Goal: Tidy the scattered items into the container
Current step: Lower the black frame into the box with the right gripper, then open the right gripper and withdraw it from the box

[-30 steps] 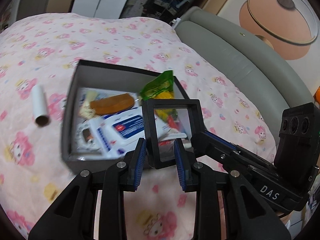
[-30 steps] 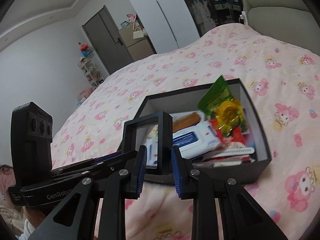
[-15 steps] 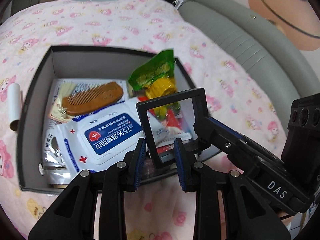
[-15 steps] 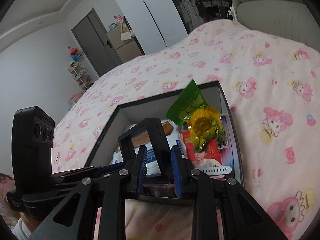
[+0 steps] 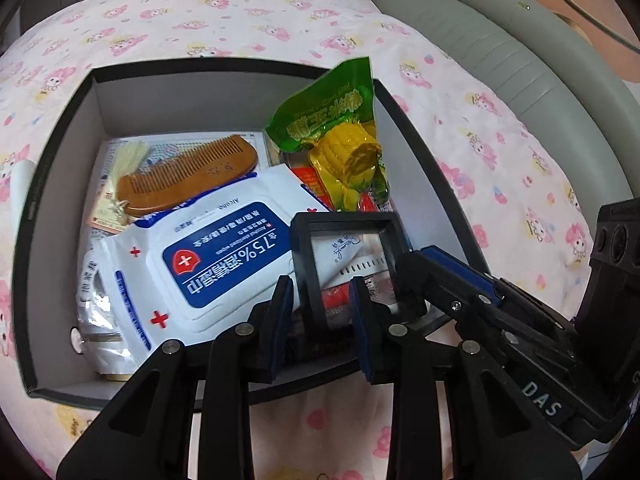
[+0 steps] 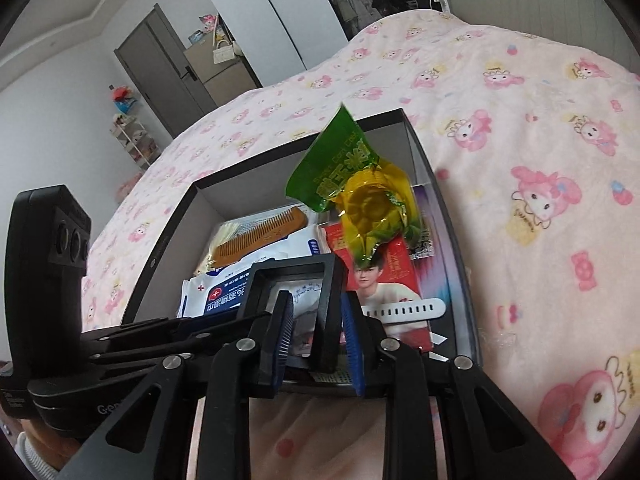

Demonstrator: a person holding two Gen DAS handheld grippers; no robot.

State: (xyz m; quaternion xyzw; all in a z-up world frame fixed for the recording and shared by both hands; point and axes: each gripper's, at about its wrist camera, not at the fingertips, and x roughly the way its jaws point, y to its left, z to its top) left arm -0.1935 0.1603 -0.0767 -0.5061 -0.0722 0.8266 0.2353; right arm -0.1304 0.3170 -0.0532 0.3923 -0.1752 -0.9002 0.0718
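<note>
Wrist views of both tools at the open box (image 5: 240, 96), which sits on a bed with a pink cartoon-print cover (image 5: 500, 140).

Held thing: a black square frame (image 5: 344, 221) with a clear window stands tilted over the near right part of the box. It lies above a pack of wipes (image 5: 216, 264) and a red card (image 6: 404, 272), and its lower edge is hidden behind the fingers.

Left tool (image 5: 320, 304): its blue-padded jaws straddle the frame's left bar. They have just been opening, and a gap shows on each side of the bar, so the grip is released.

Right tool (image 6: 316, 332): its jaws straddle the frame's right bar. They too have just been opening. A clear gap shows at the left pad and the right pad sits close to the bar, so the frame is between the jaws but not clamped. In the left wrist view this tool reaches in from the right.

Box contents: a wooden comb (image 5: 192, 176) near the far left, a green and yellow packet of corn (image 5: 340, 140) leaning against the right wall, and a white watch strap (image 6: 400, 308) lying on the red card.

A grey padded headboard (image 5: 500, 40) lies beyond the bed.
</note>
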